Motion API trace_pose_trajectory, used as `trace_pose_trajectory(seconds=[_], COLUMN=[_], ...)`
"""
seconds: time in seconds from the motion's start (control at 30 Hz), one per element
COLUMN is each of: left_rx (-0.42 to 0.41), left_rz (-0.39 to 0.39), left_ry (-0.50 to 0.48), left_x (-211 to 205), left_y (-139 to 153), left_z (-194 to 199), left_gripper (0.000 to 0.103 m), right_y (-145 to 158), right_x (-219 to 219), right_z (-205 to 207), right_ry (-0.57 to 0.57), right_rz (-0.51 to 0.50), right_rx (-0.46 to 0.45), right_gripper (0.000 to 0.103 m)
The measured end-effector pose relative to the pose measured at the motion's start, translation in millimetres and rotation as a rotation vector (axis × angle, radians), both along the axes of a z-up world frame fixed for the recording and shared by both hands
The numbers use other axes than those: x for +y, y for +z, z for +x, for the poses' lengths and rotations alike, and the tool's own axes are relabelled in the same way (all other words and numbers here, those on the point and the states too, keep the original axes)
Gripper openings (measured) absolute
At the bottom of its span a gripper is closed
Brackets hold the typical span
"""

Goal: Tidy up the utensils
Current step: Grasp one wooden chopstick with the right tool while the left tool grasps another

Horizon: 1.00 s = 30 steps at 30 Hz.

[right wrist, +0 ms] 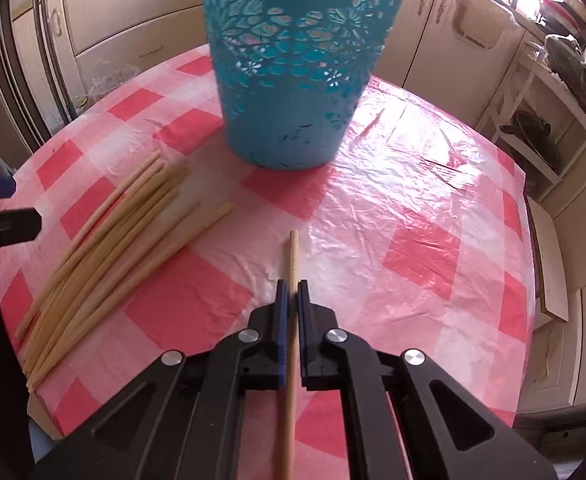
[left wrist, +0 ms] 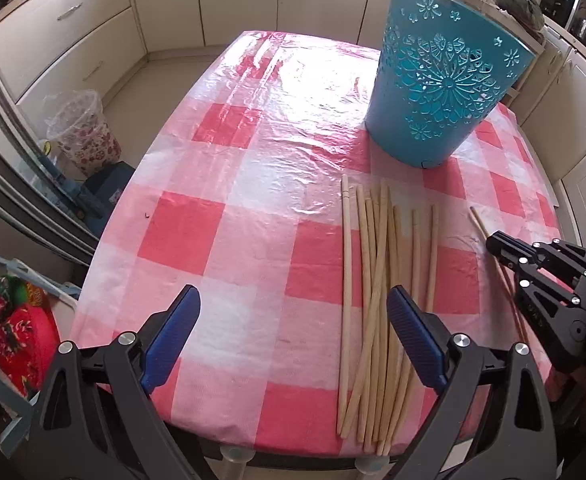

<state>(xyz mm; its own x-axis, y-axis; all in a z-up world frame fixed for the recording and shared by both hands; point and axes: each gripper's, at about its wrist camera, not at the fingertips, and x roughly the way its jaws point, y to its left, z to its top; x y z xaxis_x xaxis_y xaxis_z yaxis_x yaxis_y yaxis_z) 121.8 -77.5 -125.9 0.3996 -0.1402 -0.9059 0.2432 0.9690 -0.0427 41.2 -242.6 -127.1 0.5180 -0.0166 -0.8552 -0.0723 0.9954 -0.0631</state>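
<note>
Right gripper (right wrist: pixel 291 286) clamps one chopstick (right wrist: pixel 293 256) — we pulled it clear for the basket (right wrist: pixel 293 92); left gripper (left wrist: pixel 293 320) wide over the pile (left wrist: pixel 377 280).

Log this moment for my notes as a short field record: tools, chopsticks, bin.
right tool: shut on one chopstick, apart from the pile
left tool: open, holding nothing, above the table's near edge
chopstick pile: lying loose on the checked tablecloth
blue bin: upright, beyond the pile
</note>
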Motion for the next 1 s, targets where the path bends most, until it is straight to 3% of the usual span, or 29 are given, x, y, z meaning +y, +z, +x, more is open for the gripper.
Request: trace_pose_trajectory(seconds=[0.23,0.57,0.67,0.73,0.87,0.97,1.0], left_rx=[0.022,0.014,0.01,0.013,0.017,0.016,0.017], left_rz=[0.06,0.113,0.095,0.082,0.086,0.085,0.081], left_ry=[0.021,0.003,-0.012,-0.034,-0.047,-0.062,-0.075], left_x=[-15.4,-36.3,-38.6,-41.0,-45.1,-49.4,-51.1], left_y=[-20.9,-27.9,-25.7,-23.8,-22.0,-22.5,-22.7], left_z=[31.0,41.8,42.0,42.8,47.1,48.8,49.0], left_gripper=[0.077,0.066,0.054,0.037,0.032,0.022,0.013], right_y=[-8.4,-7.6,-6.9,-6.5,-6.6,-6.8,-6.9], right_x=[1.7,-6.1,-3.8,-0.9,5.5,14.1,15.3], right_z=[-12.4,-14.8,-15.3,-15.5,-14.5,-13.9,-13.6], right_ry=[-0.081,-0.092,-0.081,-0.068,-0.04,-0.015,-0.008], right_rz=[0.172,0.241,0.219,0.191,0.171,0.111,0.106], right_rx=[-0.09,-0.09,-0.09,-0.088,-0.087,-0.089,-0.089], right_gripper=[0.006,0.006,0.006,0.006,0.016,0.016,0.014])
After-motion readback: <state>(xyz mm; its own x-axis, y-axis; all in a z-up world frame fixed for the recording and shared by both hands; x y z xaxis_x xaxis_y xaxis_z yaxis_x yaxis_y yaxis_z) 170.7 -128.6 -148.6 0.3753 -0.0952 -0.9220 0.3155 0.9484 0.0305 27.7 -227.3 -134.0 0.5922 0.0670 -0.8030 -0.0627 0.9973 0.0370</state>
